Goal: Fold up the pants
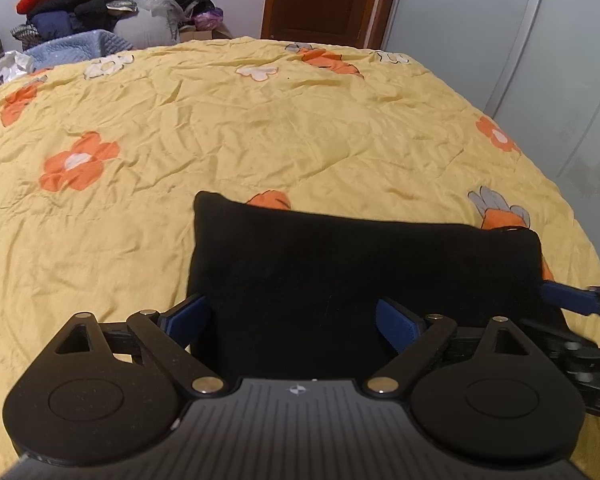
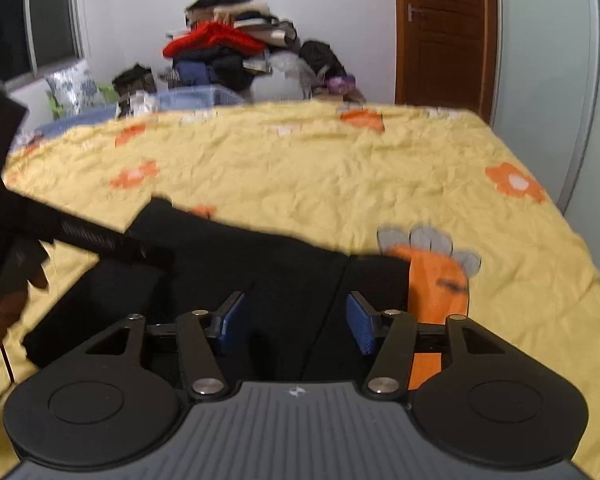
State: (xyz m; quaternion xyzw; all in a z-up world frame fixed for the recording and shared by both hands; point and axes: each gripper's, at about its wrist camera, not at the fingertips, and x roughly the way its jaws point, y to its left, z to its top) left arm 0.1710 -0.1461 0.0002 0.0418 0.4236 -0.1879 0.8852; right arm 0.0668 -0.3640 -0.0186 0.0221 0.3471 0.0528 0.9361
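Pants point(image 1: 360, 276) lie folded; only right view shows window point(image 2: 28, 32).

A bed point(image 1: 260, 128) carries everything, covered by a crumpled yellow spread point(image 2: 320, 184) printed with orange and white flowers. Black pants point(image 1: 340, 264) lie directly on it near the front edge, folded into a flat block, perhaps in several layers; their dark cloth hides the folds.
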